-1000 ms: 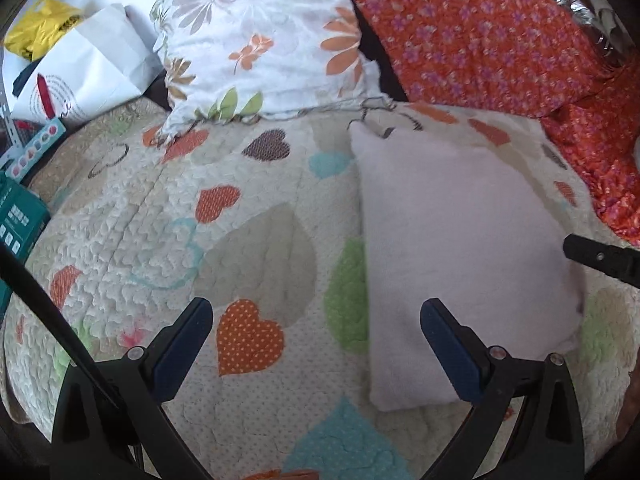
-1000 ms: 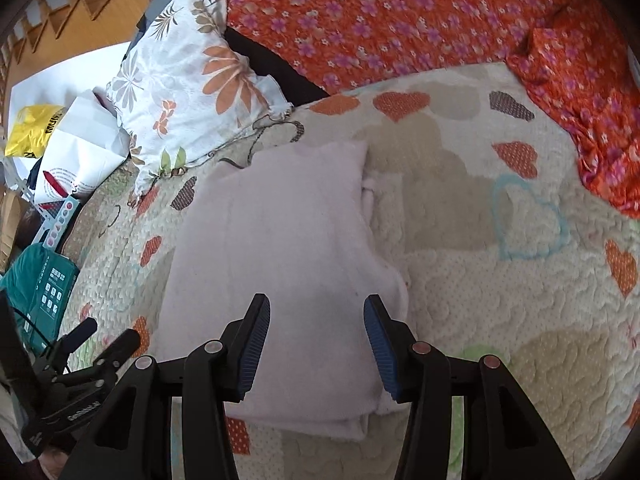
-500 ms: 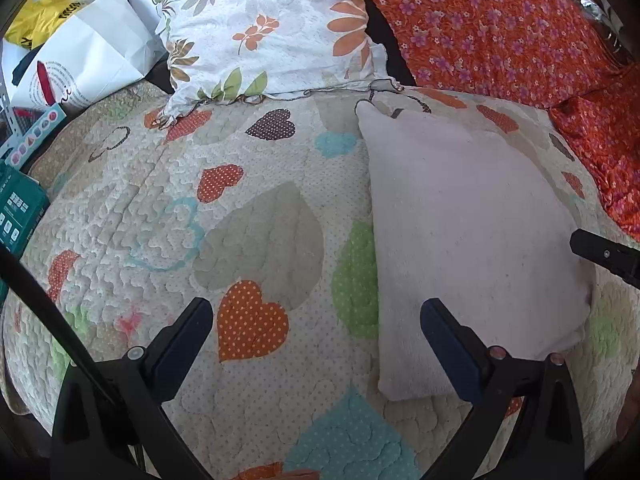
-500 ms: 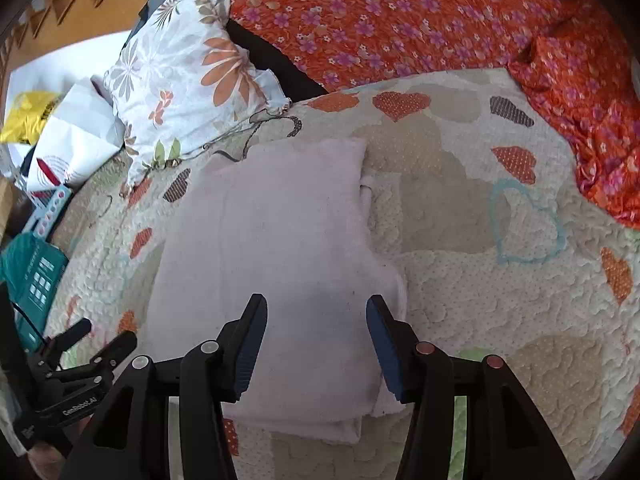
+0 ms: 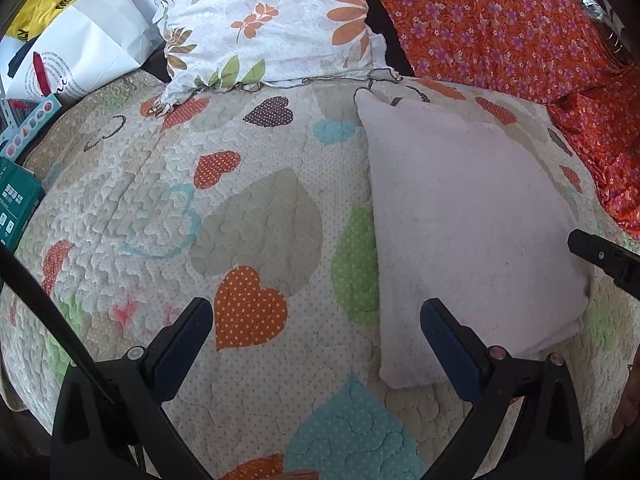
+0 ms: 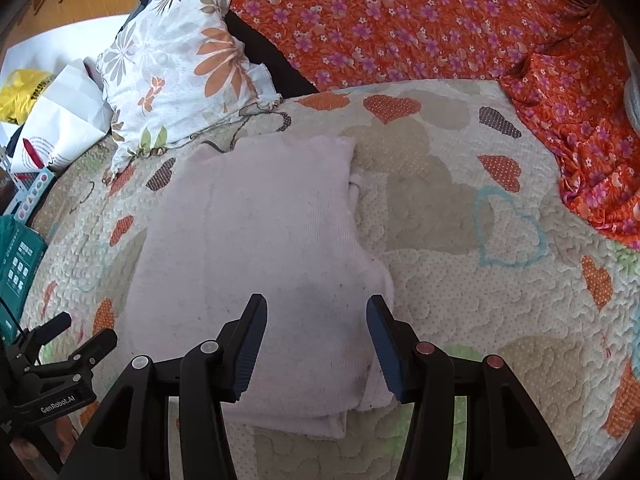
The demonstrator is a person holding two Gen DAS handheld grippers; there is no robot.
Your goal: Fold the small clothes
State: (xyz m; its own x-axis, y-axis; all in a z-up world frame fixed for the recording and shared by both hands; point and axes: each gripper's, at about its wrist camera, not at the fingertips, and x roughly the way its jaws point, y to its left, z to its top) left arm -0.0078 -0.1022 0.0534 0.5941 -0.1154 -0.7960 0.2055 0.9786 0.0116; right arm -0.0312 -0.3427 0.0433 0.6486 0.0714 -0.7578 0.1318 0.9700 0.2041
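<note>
A pale pink garment (image 5: 464,216) (image 6: 256,248) lies folded flat on the heart-patterned quilt (image 5: 256,232). My left gripper (image 5: 316,316) is open over the quilt, left of the garment, with only its right finger (image 5: 444,332) over the cloth's near left corner. In the right wrist view my right gripper (image 6: 316,312) hovers open above the garment's near part, nothing pinched between its pads. The left gripper (image 6: 80,332) also shows at that view's lower left, and a right finger's tip (image 5: 600,258) reaches in at the left view's right edge.
A floral pillow (image 5: 264,20) and an orange flowered cloth (image 6: 420,20) lie at the far side of the quilt (image 6: 480,280). White and yellow bags (image 5: 76,36) and a teal box (image 5: 16,204) sit off the left edge.
Both views tilted slightly, so the garment and quilt sit a little lower in frame. Both grippers stayed open and held nothing.
</note>
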